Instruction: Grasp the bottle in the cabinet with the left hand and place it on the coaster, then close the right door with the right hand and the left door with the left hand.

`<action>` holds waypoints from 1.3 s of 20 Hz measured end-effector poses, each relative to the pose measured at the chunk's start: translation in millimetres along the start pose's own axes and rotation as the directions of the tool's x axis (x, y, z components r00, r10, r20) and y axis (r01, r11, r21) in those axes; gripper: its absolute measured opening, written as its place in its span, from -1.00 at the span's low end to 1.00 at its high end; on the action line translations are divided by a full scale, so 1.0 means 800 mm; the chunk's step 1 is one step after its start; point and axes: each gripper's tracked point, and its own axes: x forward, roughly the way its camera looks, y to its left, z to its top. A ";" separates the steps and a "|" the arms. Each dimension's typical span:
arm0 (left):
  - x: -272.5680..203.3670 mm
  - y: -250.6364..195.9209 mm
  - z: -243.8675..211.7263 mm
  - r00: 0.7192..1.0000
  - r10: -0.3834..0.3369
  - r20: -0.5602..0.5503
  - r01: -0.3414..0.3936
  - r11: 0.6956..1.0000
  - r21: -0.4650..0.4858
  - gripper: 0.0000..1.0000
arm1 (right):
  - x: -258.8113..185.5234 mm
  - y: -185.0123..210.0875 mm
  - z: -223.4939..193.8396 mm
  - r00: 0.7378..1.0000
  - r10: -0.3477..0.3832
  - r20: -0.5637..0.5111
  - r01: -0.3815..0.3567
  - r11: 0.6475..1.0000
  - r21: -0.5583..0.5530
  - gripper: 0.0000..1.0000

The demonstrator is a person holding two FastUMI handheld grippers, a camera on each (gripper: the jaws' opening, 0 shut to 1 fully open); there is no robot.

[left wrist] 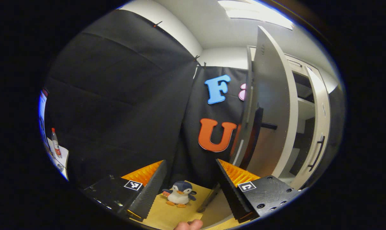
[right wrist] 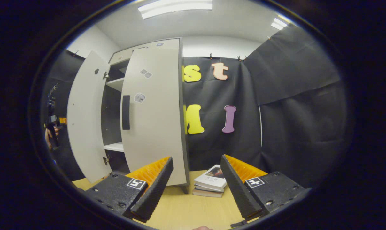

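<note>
Both cabinet doors stand open so a hand can reach the shelves. The left door (left wrist: 269, 105) and right door (right wrist: 153, 111) hide the inside, so I cannot tell where the bottle is. The left gripper (left wrist: 191, 187) and right gripper (right wrist: 196, 183) have jaws wide apart, holding nothing, above the worktop (right wrist: 186, 210).

Cabinet (right wrist: 148, 111) interior mostly hidden behind half-open right door (right wrist: 154, 121); far bottle (left wrist: 55, 142) too small to identify; fingertip (left wrist: 189, 225) cut off at edge.
</note>
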 end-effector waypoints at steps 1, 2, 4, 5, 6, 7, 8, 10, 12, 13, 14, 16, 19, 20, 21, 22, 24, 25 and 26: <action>-0.006 -0.014 -0.003 1.000 -0.026 -0.002 0.026 0.999 0.019 0.86 | 0.000 0.003 0.001 1.000 0.007 0.001 -0.007 1.000 0.006 0.96; -0.009 -0.027 -0.004 0.999 -0.049 -0.006 0.050 0.998 0.035 0.86 | -0.001 0.005 0.000 1.000 0.011 0.001 -0.011 1.000 0.008 0.96; -0.020 -0.059 -0.012 0.994 -0.104 -0.013 0.105 0.993 0.056 0.85 | -0.005 0.004 -0.001 1.000 0.009 -0.004 -0.009 1.000 -0.001 0.96; -0.019 -0.080 -0.016 0.989 -0.148 -0.020 0.149 0.987 0.059 0.85 | -0.008 0.003 -0.002 1.000 0.005 -0.007 -0.005 1.000 -0.006 0.96; -0.021 -0.106 -0.025 0.976 -0.214 -0.041 0.216 0.975 0.060 0.85 | -0.011 0.001 -0.003 1.000 0.000 -0.009 -0.001 1.000 -0.008 0.96; -0.028 -0.136 -0.039 0.950 -0.301 -0.079 0.305 0.951 0.048 0.86 | -0.013 0.000 -0.003 1.000 -0.001 -0.012 0.001 1.000 -0.008 0.96; -0.042 -0.164 -0.052 0.916 -0.384 -0.114 0.389 0.921 0.023 0.75 | -0.014 -0.002 -0.002 1.000 -0.005 -0.014 0.005 1.000 -0.006 0.96; -0.053 -0.191 -0.059 0.884 -0.450 -0.124 0.453 0.891 -0.002 1.00 | -0.019 -0.004 0.004 1.000 -0.016 -0.001 0.016 1.000 0.002 0.96; -0.056 -0.195 -0.061 0.881 -0.460 -0.111 0.465 0.885 0.025 1.00 | -0.025 -0.007 0.008 1.000 -0.024 0.012 0.024 1.000 0.009 0.96; -0.061 -0.199 -0.064 0.877 -0.468 -0.114 0.474 0.880 0.035 0.90 | -0.029 -0.009 0.008 1.000 -0.030 0.009 0.029 1.000 0.007 0.96; -0.071 -0.209 -0.069 0.871 -0.478 -0.118 0.484 0.874 0.036 1.00 | -0.032 -0.011 0.008 0.999 -0.033 0.010 0.033 0.999 0.006 0.96; -0.090 -0.223 -0.073 0.859 -0.497 -0.122 0.503 0.864 0.027 0.90 | -0.034 -0.011 0.010 0.999 -0.036 0.010 0.036 0.999 0.006 0.96; -0.111 -0.232 -0.071 0.858 -0.502 -0.110 0.507 0.862 0.026 1.00 | -0.037 -0.002 0.013 1.000 -0.019 0.007 0.019 1.000 0.011 0.96; -0.117 -0.232 -0.069 0.864 -0.492 -0.102 0.497 0.867 0.027 0.90 | -0.037 0.003 0.015 1.000 -0.007 0.006 0.007 1.000 0.012 0.96; -0.123 -0.232 -0.068 0.872 -0.481 -0.089 0.485 0.874 0.032 0.90 | -0.036 0.010 0.016 1.000 0.008 0.006 -0.008 1.000 0.013 0.96; -0.131 -0.232 -0.068 0.882 -0.466 -0.076 0.469 0.882 0.036 0.90 | -0.036 0.017 0.017 1.000 0.020 0.004 -0.020 1.000 0.013 0.96; -0.144 -0.228 -0.071 0.902 -0.429 -0.046 0.431 0.900 0.055 1.00 | -0.034 0.031 0.016 0.999 0.049 0.001 -0.049 0.999 0.017 0.96; -0.151 -0.227 -0.076 0.910 -0.413 -0.036 0.415 0.907 0.069 1.00 | -0.033 0.039 0.013 0.998 0.069 -0.006 -0.069 0.997 0.023 0.96; -0.158 -0.228 -0.081 0.916 -0.401 -0.029 0.402 0.912 0.077 0.90 | -0.032 0.048 0.008 0.996 0.088 -0.018 -0.087 0.996 0.027 0.96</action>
